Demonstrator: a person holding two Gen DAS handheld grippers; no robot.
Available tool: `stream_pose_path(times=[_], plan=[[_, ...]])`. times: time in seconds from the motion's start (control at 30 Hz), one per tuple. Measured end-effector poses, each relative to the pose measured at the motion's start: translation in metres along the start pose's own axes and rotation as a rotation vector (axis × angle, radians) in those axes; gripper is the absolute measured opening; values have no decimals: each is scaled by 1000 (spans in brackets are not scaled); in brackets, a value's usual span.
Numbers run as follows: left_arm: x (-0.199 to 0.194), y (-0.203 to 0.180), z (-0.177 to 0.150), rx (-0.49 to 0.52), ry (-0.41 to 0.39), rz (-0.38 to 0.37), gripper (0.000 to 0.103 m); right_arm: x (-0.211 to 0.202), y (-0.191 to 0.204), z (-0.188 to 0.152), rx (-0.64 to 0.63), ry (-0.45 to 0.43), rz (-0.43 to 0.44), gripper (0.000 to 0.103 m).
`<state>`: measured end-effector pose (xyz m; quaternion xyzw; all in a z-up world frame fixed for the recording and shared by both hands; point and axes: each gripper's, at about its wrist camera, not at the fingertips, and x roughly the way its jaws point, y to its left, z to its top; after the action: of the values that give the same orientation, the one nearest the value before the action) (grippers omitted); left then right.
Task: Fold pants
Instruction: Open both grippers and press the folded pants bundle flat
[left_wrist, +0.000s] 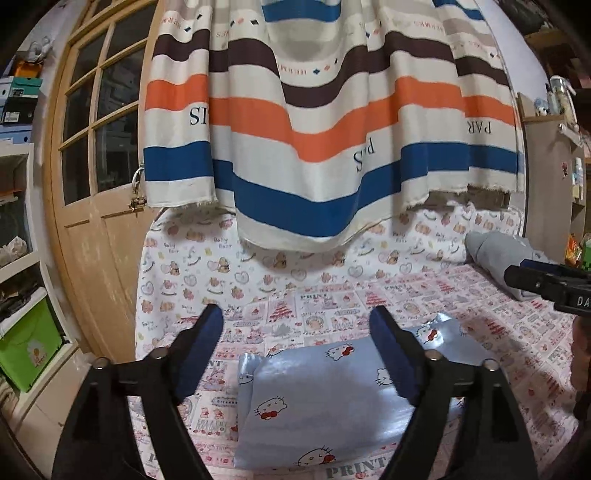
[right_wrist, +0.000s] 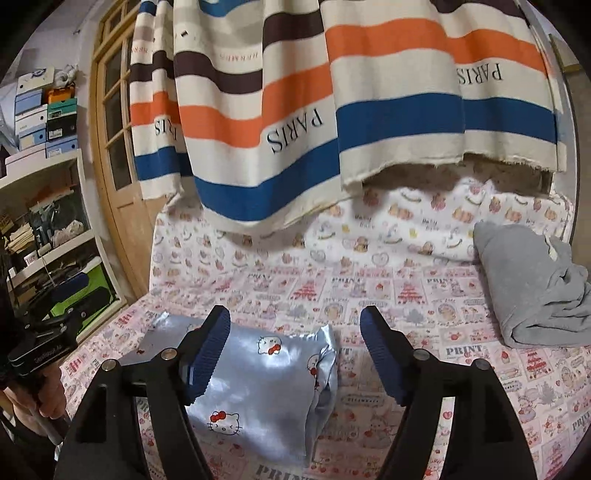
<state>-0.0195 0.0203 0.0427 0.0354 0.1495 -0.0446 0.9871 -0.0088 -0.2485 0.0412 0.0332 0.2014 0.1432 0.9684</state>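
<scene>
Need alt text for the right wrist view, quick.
Open right gripper hovers above folded blue satin cartoon-cat pants lying on a pink printed bedsheet. A grey garment lies at right, beneath a striped curtain.

Open printed bed sheet ahead of the right gripper, folded blue pants lying just below its left finger, grey garment heap far right, striped curtain overhanging the back, left gripper alongside.

Glossy satin pants on matt printed cotton sheet; worn wooden door.
</scene>
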Motion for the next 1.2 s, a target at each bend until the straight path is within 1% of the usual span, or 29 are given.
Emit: stream_pose_path(times=[0.07, 0.13, 0.2, 0.27, 0.33, 0.43, 0.53, 0.6, 0.67, 0.7, 0.77, 0.83, 0.9, 0.97, 1.03, 1.07, 1.1, 1.13, 1.17, 1.2], plan=[[-3, 2, -1, -12, -22, -2, 96, -3, 0, -1, 11, -22, 14, 87], [-7, 2, -3, -13, -54, 14, 102, -5, 0, -3, 25, -38, 16, 88], [-12, 0, -5, 8, -86, 33, 102, -7, 1, -6, 28, -54, 23, 88], [-14, -2, -6, 35, -105, 31, 102, -8, 3, -8, 11, -59, 41, 88], [-18, -1, -9, 31, -131, 38, 102, -10, 6, -13, -12, -73, 36, 90], [-23, 0, -14, 21, -164, 26, 102, -13, 14, -20, -54, -119, 17, 102], [-26, 0, -20, 4, -211, 42, 102, -15, 18, -27, -62, -174, -31, 102], [-24, -1, -25, 0, -226, 57, 102, -13, 19, -33, -69, -185, -23, 102], [-18, -3, -29, 18, -210, 65, 102, -11, 20, -37, -68, -185, -10, 102], [-16, -4, -31, 21, -204, 56, 102, -9, 21, -41, -66, -184, -24, 102], [-12, -2, -35, 5, -186, 42, 102, -5, 23, -45, -75, -178, -54, 102], [-9, 1, -36, -14, -170, 26, 102, -2, 23, -47, -79, -159, -52, 102], [-9, 6, -36, -43, -171, 18, 102, -2, 22, -48, -72, -160, -50, 102], [-8, 10, -37, -68, -166, 14, 102, -1, 23, -49, -76, -160, -69, 102], [-5, 12, -37, -78, -153, -1, 102, 3, 26, -49, -92, -139, -87, 102], [-4, 12, -37, -79, -143, -16, 102, 7, 28, -50, -107, -113, -105, 102], [-1, 12, -37, -77, -120, -32, 102, 10, 30, -49, -116, -100, -106, 102], [2, 12, -37, -76, -102, -26, 102, 11, 31, -49, -125, -96, -87, 102], [4, 10, -37, -70, -90, 1, 102, 11, 31, -49, -127, -98, -75, 102], [6, 8, -37, -61, -79, 16, 102, 10, 30, -49, -123, -103, -81, 102]])
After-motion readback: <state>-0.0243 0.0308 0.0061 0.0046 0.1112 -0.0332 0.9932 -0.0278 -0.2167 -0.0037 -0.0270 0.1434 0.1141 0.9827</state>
